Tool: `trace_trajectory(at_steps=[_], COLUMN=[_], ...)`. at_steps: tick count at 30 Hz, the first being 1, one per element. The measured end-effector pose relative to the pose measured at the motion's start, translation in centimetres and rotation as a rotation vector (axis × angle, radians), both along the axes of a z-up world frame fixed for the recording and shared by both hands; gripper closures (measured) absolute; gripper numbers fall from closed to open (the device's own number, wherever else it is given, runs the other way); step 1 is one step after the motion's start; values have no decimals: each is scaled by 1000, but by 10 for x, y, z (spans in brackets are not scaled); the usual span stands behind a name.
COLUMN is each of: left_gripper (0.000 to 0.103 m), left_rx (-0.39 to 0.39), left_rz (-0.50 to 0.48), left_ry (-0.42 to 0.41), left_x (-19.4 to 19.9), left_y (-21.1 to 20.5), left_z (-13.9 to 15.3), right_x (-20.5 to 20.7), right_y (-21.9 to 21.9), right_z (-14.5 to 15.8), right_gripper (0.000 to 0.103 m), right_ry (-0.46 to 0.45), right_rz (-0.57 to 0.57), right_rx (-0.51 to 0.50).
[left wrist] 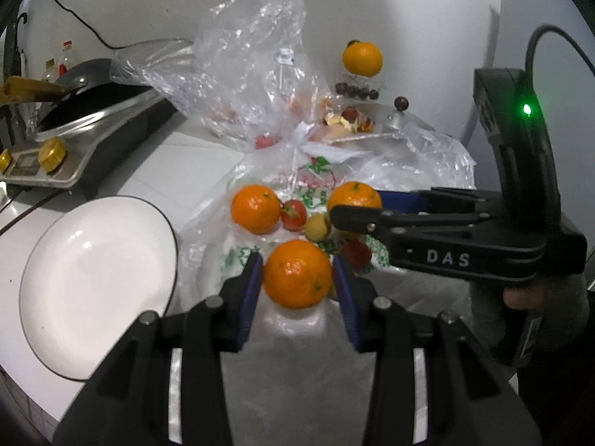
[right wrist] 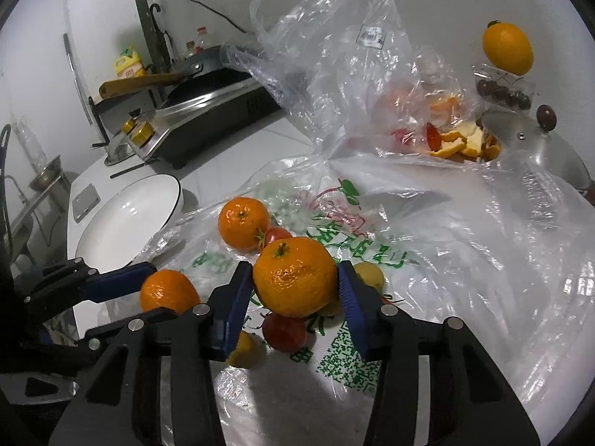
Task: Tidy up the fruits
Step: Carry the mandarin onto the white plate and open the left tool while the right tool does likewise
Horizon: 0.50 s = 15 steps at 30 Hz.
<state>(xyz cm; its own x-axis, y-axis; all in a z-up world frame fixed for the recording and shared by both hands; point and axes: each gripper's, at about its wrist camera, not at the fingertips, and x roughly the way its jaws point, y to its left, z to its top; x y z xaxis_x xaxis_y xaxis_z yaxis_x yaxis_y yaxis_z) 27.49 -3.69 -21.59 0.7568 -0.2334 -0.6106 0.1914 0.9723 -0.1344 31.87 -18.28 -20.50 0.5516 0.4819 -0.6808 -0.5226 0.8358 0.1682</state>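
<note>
Left claw (left wrist: 297, 278): it is closing its blue pads on an orange (left wrist: 297, 274), one pad touching each side, and the fruit is sitting squarely between the fingertips, lifted slightly off the plastic.
Right claw (right wrist: 295, 282): it is clamping a second orange (right wrist: 295, 277), stem end up, with both pads against the skin; the jaws are standing narrow around it.
Where the fruit is lying: both held oranges are hanging over a printed plastic bag (right wrist: 349, 223) spread on the counter.
Loose fruit: a third orange (right wrist: 243, 223) is resting on the bag beyond the right claw, touching a small red tomato (right wrist: 277, 236); another red fruit (right wrist: 284, 332) and a small yellow one (right wrist: 370, 277) are lying under and beside the held orange.
Plate (left wrist: 100, 286): white with a dark rim and nothing on it, it is sitting just beside the bag's left edge.
Key relation: the plate is lying to the left of both claws, and the left claw is nearer, almost against the rim; the right claw would be crossing over the left one to reach it.
Judgement: the left orange is likely going to the plate first, with a short sideways carry.
Long axis: the oranges are round, so grip direction is hardly mattering.
Background: a stove with a pan (right wrist: 208, 74) is standing well apart, behind a crumpled clear bag (right wrist: 334, 37).
</note>
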Motion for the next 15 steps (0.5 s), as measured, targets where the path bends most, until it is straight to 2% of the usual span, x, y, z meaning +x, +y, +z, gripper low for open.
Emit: trace_trajectory(at_steps=[15], left_gripper=[63], left_rx=[-14], left_rz=[45], left_ry=[-89], left_x=[-33], left_y=[26], left_z=[27], right_x=[-32], right_y=[11], right_z=[38], right_gripper=[54], right_ry=[-82], right_rz=[1], right_rx=[6])
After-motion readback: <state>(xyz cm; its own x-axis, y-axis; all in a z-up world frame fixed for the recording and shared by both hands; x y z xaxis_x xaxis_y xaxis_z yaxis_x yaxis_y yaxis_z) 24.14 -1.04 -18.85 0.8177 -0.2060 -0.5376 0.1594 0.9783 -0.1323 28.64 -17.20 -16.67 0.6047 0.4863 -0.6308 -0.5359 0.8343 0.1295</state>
